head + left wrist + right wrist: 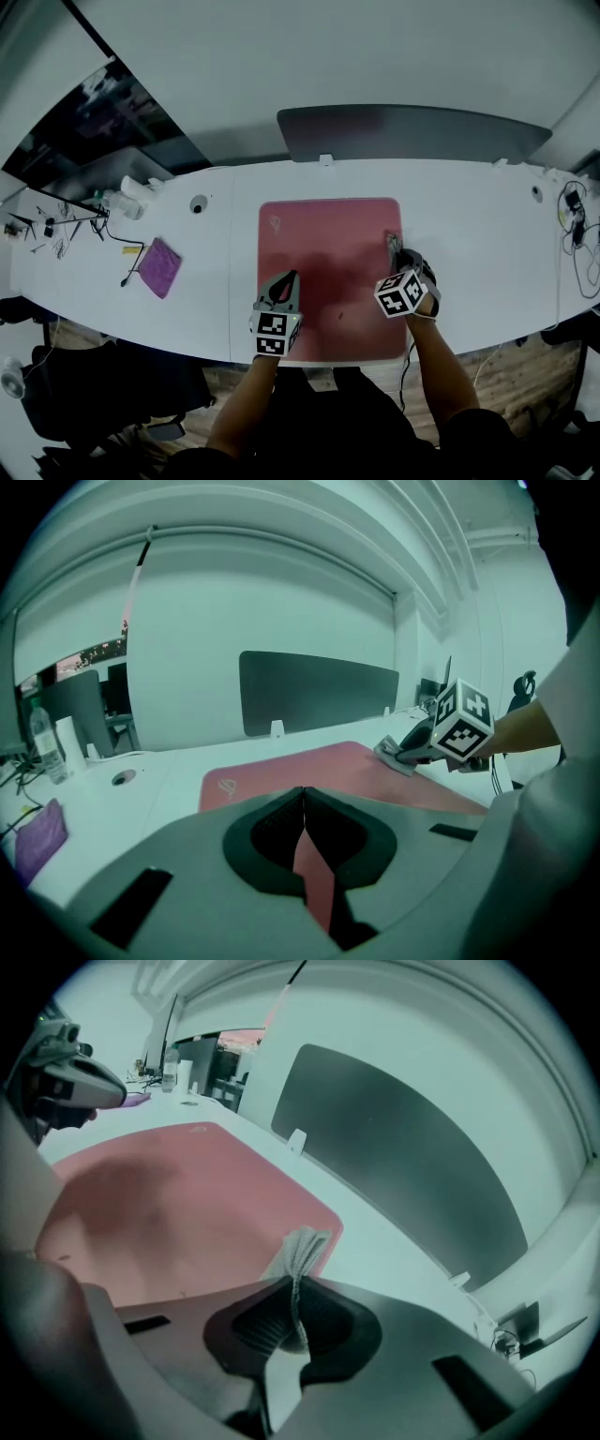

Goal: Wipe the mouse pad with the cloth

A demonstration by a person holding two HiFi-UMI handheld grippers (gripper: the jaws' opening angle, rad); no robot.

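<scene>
**Wiping step, cloth at the pad's right edge.** In the head view, the pink mouse pad [328,272] is seen at the centre of the frame, lying flat on the white desk [469,253], below a dark partition panel [412,131].

The right gripper [396,251] is shown at the right of centre. Its jaws are closed on a folded grey cloth [392,242], which is placed at the pad's right border, towards the upper right corner. In the right gripper view the cloth [302,1249] is seen pinched between the jaws and fanning out beyond them over the pad [169,1213]. In the left gripper view it [392,752] appears to be pressed onto the pad surface.

The left gripper [289,277] is held over the lower left part of the pad. Its jaws are brought together with nothing between them, as is confirmed in its own view [303,808]. A purple cloth [160,268] lies unused at the left of the frame, well apart from the pad.

The wiping step is judged to be in hand, with the cloth at one border of the pad. For the next move, the cloth would need to be kept flat against the pad and drawn across the frame towards the left. The pad could be steadied by the left gripper if it slides.
</scene>
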